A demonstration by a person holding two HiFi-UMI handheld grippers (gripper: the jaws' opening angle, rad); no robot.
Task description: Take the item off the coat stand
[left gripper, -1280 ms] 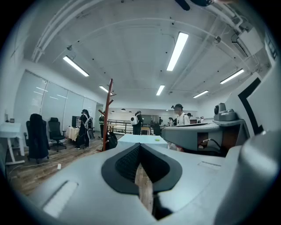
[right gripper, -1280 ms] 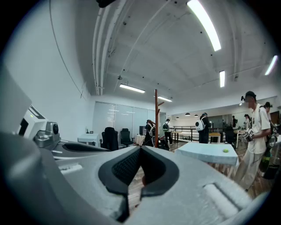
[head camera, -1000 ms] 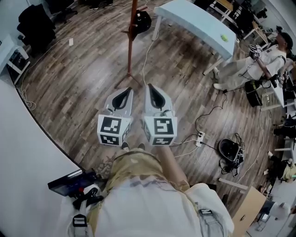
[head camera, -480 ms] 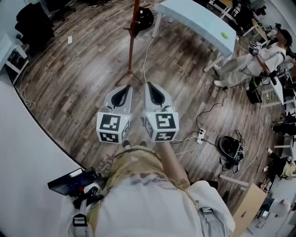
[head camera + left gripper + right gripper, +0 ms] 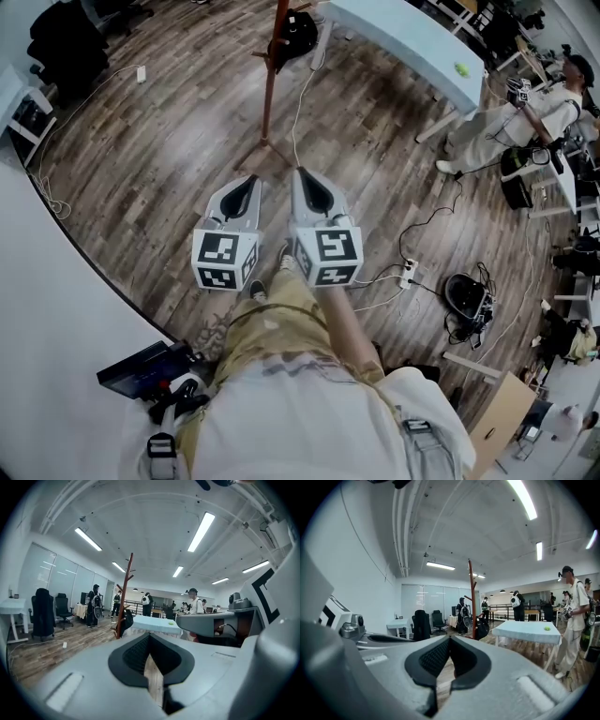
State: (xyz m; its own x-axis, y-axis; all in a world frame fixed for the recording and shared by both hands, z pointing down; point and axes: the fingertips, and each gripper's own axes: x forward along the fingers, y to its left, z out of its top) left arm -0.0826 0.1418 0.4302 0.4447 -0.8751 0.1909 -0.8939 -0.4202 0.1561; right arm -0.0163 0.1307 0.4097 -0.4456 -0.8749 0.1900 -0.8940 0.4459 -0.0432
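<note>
Wide office space with a wood-plank floor (image 5: 159, 159) fills every view, with desks and chairs along the walls and several people standing or sitting well away from the work. Cables trail over the planks, so the walk forward probably needs some care underfoot. Beyond them a pale table (image 5: 403, 42) stands just beside the goal, leaving room to come in from the near side.

That goal is the reddish wooden coat stand (image 5: 272, 84), upright on spread feet, straight ahead of the person and well apart from both tools. On one of its pegs hangs a dark bag (image 5: 298, 33), the item to take off; it hangs free against the pole and looks soft, so it may swing once lifted.

Closest in, the left gripper (image 5: 251, 178) and the right gripper (image 5: 302, 173) are carried side by side, low in front of the body, both aimed at the stand. Each has its jaws pressed together with nothing between them, only floor showing through the slit below the tips. That carrying pose suits an approach: nothing is within reach yet, so a jaw will likely need to spread once the bag is near
</note>
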